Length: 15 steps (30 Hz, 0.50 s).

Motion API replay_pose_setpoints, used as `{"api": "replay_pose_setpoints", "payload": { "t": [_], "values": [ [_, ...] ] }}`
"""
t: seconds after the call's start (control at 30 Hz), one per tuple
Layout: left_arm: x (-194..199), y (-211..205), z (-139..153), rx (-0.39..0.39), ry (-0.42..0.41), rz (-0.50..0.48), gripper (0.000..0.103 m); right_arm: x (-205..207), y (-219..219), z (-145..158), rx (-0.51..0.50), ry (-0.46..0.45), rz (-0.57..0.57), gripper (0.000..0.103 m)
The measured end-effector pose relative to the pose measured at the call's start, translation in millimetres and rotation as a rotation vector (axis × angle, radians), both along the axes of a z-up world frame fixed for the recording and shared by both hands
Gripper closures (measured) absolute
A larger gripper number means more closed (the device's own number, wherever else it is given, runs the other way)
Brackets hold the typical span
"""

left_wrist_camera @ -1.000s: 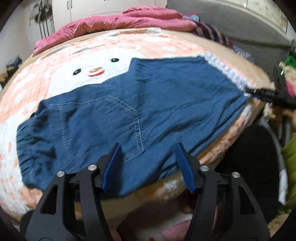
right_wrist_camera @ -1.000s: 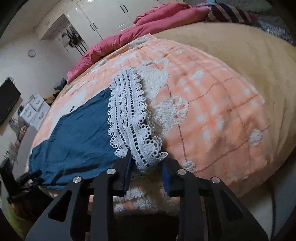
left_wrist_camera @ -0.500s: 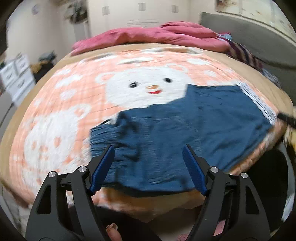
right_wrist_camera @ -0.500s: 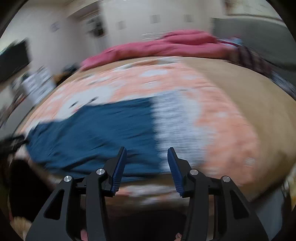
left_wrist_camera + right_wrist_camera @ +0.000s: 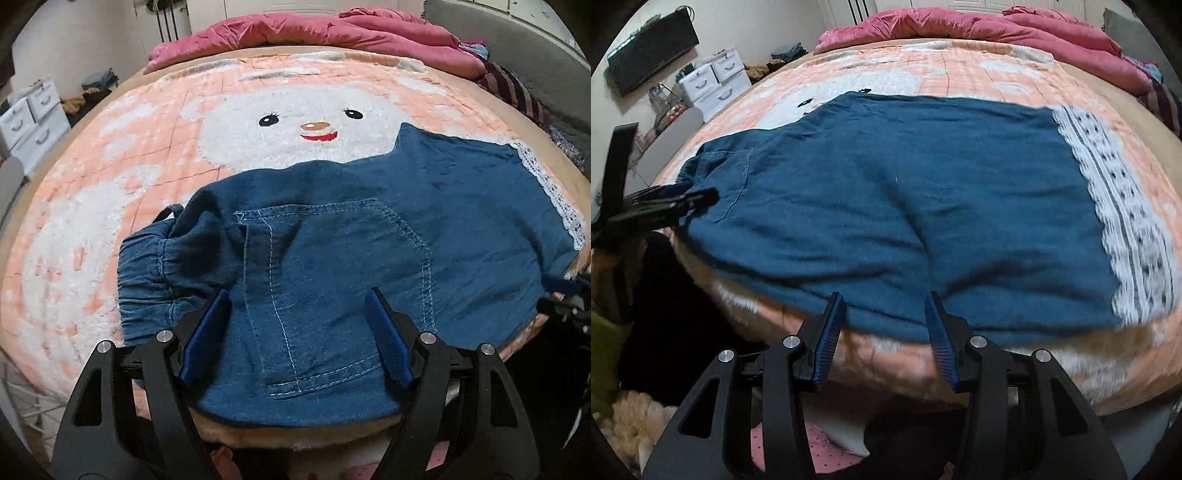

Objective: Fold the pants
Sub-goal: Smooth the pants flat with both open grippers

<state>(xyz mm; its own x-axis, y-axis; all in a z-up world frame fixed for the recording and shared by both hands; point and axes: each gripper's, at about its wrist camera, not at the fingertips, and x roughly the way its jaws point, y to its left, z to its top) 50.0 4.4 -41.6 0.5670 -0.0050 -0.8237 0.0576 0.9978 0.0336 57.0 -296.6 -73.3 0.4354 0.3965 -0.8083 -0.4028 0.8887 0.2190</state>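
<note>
both tongs, left [image 5: 295,332] and right [image 5: 884,332], gape empty over the flat pants [image 5: 369,240].

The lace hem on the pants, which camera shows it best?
The right wrist view. There the lace hem runs large down the right side of the pants, its pattern readable though blurred low down. The left wrist view shows it only as a thin, squeezed strip at the far right edge.

Pants [image 5: 332,258]: matt denim, lace hem [image 5: 1119,206] (white, openwork); blanket [image 5: 147,155] fluffy fleece; fingers [image 5: 207,332] ribbed blue plastic.
</note>
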Motion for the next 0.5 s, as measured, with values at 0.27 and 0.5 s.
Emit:
{"api": "replay_pose_setpoints", "payload": {
  "t": [0.27,0.5],
  "values": [
    [-8.3,2.4,4.5,-0.092,-0.051,-0.039,0.023,-28.5,-19.3,24.6,0.087,-0.063,-0.033,0.051],
    [-27.1,-15.0,22.5,-0.174,-0.076,-0.107,0.015,-54.5,-85.8,58.0,0.101,-0.168,-0.22,0.033]
  ]
}}
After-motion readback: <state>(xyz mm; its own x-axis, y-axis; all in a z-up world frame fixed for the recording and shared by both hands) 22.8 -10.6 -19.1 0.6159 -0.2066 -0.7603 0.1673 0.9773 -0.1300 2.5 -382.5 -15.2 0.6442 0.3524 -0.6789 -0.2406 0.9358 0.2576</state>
